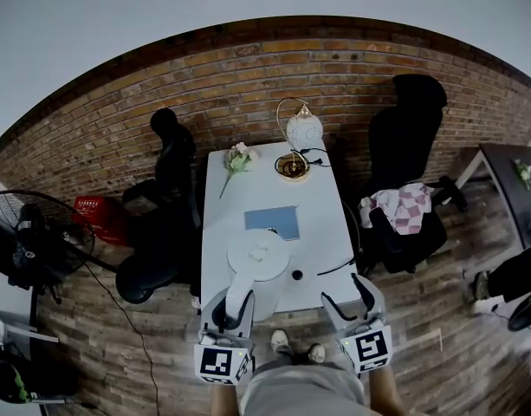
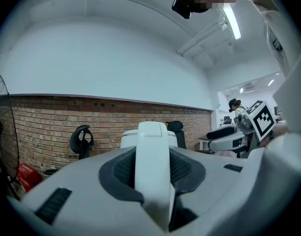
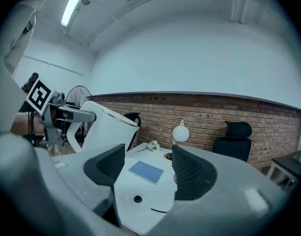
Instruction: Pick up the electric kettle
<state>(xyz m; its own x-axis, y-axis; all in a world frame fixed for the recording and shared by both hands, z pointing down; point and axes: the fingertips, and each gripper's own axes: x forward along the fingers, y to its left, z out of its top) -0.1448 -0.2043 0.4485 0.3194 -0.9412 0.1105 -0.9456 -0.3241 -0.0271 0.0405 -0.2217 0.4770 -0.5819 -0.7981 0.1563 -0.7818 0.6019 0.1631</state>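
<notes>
Kettle (image 1: 258, 258) is lower centre in the head view, over the near end of the white table (image 1: 248, 185). Left gripper (image 1: 238, 300) is pinching its handle (image 2: 151, 166), jaws pressed on both sides. Right gripper (image 1: 350, 295), lower right, has jaws spread with nothing between them. In the right gripper view the kettle is upper left, apparently off its base (image 3: 137, 199). Best handling, I'd say: keep the squeeze firm, hold the body upright, and raise it straight so the spout end doesn't sag. Hard to make out: water inside, underside clearance from above, and the base edge, white on white.
</notes>
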